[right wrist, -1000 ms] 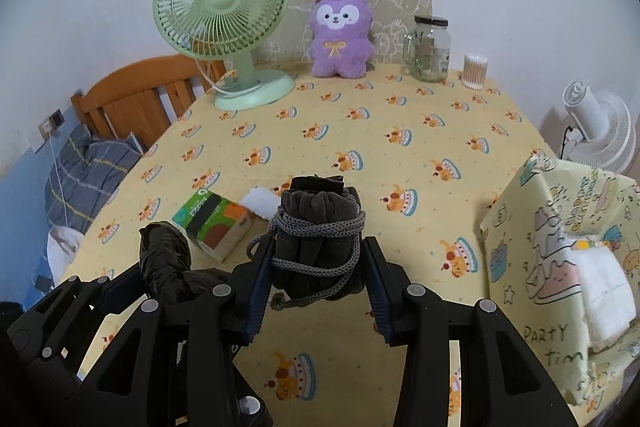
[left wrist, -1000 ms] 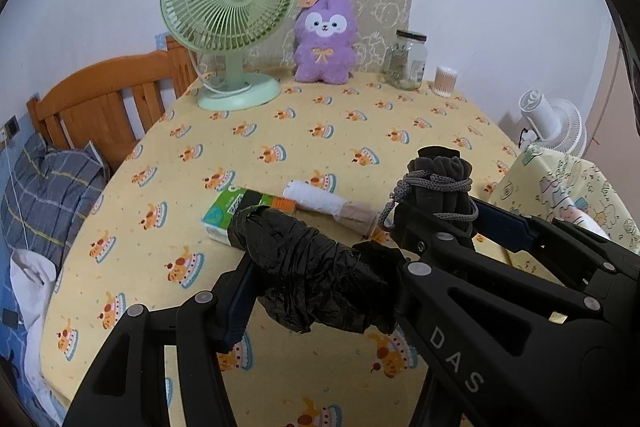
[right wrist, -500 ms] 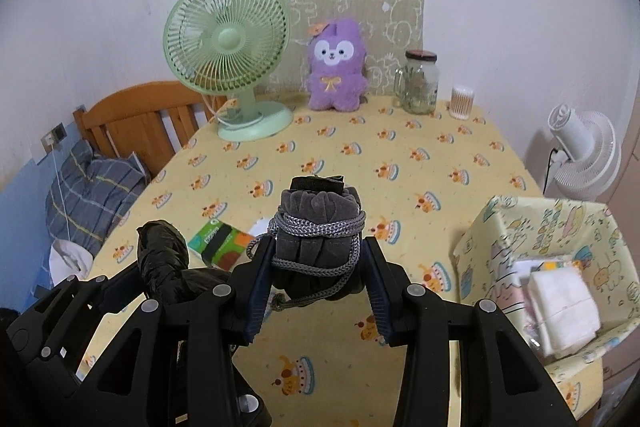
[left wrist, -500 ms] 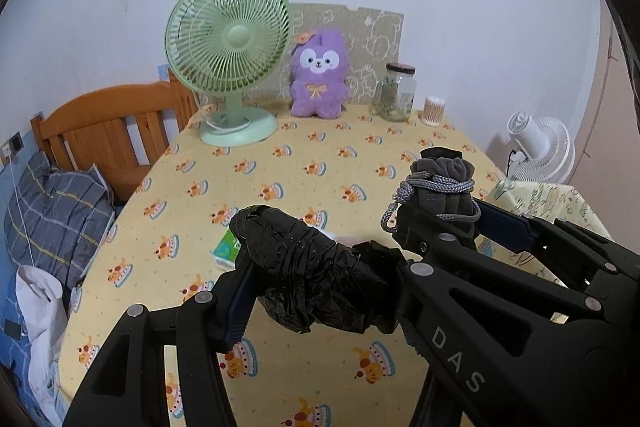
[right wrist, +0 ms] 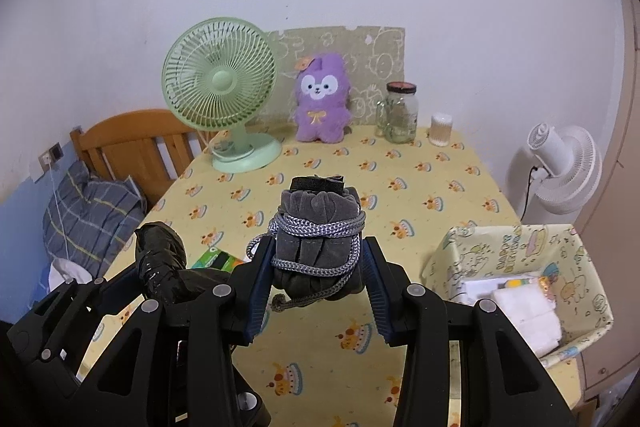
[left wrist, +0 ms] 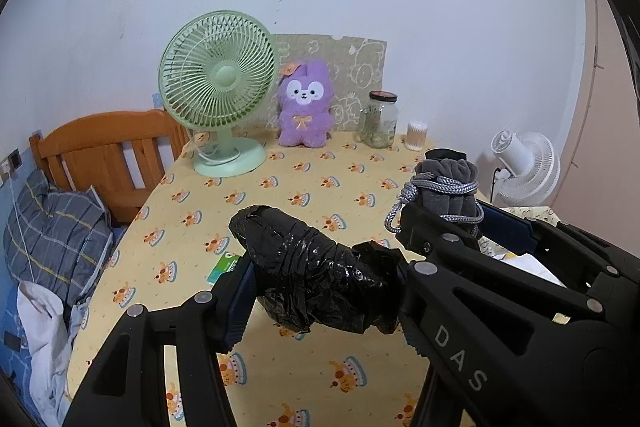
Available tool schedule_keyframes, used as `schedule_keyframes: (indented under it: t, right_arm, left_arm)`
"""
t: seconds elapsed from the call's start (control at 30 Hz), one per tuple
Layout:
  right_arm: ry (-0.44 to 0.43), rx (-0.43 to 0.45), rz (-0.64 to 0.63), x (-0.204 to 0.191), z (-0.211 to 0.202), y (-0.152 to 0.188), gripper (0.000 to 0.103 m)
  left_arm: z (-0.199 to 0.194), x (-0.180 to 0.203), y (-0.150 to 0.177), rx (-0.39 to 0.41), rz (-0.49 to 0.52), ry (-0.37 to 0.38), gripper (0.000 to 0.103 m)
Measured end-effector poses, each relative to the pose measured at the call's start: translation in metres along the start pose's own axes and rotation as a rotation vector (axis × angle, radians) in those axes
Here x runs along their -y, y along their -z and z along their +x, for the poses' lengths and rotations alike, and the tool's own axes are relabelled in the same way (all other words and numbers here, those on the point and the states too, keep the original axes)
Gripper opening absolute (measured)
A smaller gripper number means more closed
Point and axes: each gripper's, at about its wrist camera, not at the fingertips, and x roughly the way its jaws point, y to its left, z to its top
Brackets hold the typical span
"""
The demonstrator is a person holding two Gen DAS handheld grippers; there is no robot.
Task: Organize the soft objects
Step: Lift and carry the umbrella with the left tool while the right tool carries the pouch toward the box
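My left gripper (left wrist: 320, 291) is shut on a black plastic bag bundle (left wrist: 308, 271), held above the yellow table (left wrist: 304, 187); the bundle also shows in the right wrist view (right wrist: 160, 263). My right gripper (right wrist: 316, 267) is shut on a grey drawstring pouch (right wrist: 318, 227) wrapped with grey cord, also seen in the left wrist view (left wrist: 448, 187). The two grippers sit side by side, the left one to the left. A patterned fabric box (right wrist: 520, 275) holding white folded cloths (right wrist: 524, 311) stands at the right table edge.
A green desk fan (right wrist: 220, 95), purple plush toy (right wrist: 322, 99), glass jar (right wrist: 400, 113) and cotton-swab pot (right wrist: 440, 125) line the far edge. A green tissue pack (right wrist: 218, 259) lies below the grippers. A wooden bed frame (left wrist: 108, 147) stands left, a white fan (right wrist: 560, 163) right.
Both grippers have risen and pulled back from the table with their loads. The tissue pack and white roll are now mostly hidden; the fabric box has come further into view.
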Motion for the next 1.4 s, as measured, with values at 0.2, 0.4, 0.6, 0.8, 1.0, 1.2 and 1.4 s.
schedule_keyframes:
  t: [0.2,0.4,0.6,0.8,1.0,1.2,1.4]
  right_arm:
    - [0.009,0.013,0.010,0.009,-0.009,-0.002,0.047]
    - [0.014,0.030,0.020,0.020,-0.017,-0.003,0.047]
    - [0.028,0.039,0.025,0.032,-0.023,-0.003,0.047]
    - [0.039,0.047,0.039,0.047,-0.028,-0.003,0.047]
    - [0.049,0.056,0.046,0.060,-0.031,-0.003,0.047]
    - [0.066,0.063,0.049,0.074,-0.035,-0.001,0.047]
    - [0.086,0.076,0.064,0.089,-0.038,0.000,0.047]
  left_arm:
    - [-0.005,0.012,-0.003,0.013,0.013,0.006,0.064]
    - [-0.010,0.024,-0.005,0.024,0.025,0.011,0.064]
    - [-0.009,0.037,-0.008,0.028,0.037,0.019,0.064]
    - [-0.010,0.049,-0.009,0.033,0.051,0.028,0.064]
    - [-0.009,0.062,-0.010,0.037,0.061,0.039,0.064]
    - [-0.007,0.076,-0.010,0.036,0.070,0.053,0.064]
    - [-0.004,0.091,-0.011,0.037,0.083,0.077,0.064]
